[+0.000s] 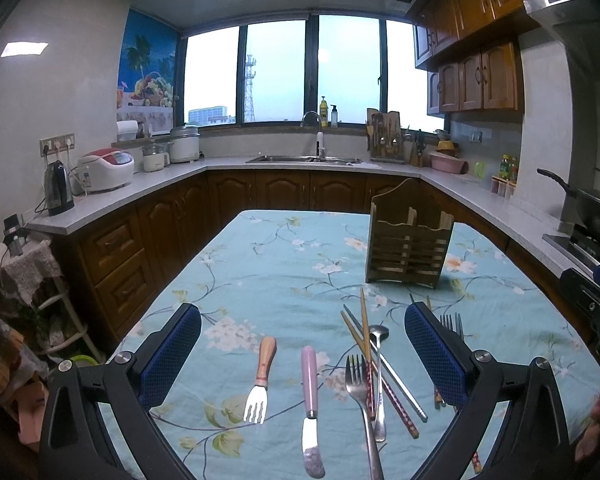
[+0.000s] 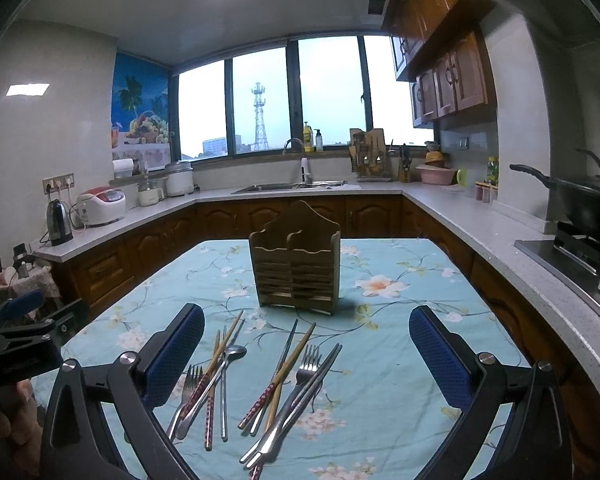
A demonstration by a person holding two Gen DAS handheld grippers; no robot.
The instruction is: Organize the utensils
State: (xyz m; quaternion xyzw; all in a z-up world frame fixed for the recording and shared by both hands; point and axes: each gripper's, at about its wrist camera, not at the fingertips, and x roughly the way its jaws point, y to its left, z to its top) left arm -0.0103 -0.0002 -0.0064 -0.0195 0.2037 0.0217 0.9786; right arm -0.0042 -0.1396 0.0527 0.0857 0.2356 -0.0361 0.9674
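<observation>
Loose utensils lie on the floral tablecloth (image 1: 284, 272). In the left wrist view a wooden-handled fork (image 1: 261, 380), a pink-handled knife (image 1: 311, 404), a steel fork (image 1: 360, 396), a spoon (image 1: 379, 376) and chopsticks (image 1: 384, 380) lie below my left gripper (image 1: 302, 354), which is open and holds nothing. A wooden utensil holder (image 1: 408, 250) stands beyond them. In the right wrist view my right gripper (image 2: 306, 356) is open above chopsticks (image 2: 278, 380), a fork (image 2: 306, 368) and a spoon (image 2: 220, 380); the wooden utensil holder (image 2: 296, 260) stands ahead.
A counter (image 1: 172, 178) wraps round the table, with a kettle (image 1: 58, 188), a rice cooker (image 1: 106, 170) and a sink (image 1: 304, 158). A wok (image 2: 584, 200) sits on the stove at right. The left gripper's body (image 2: 16, 340) shows at the left edge.
</observation>
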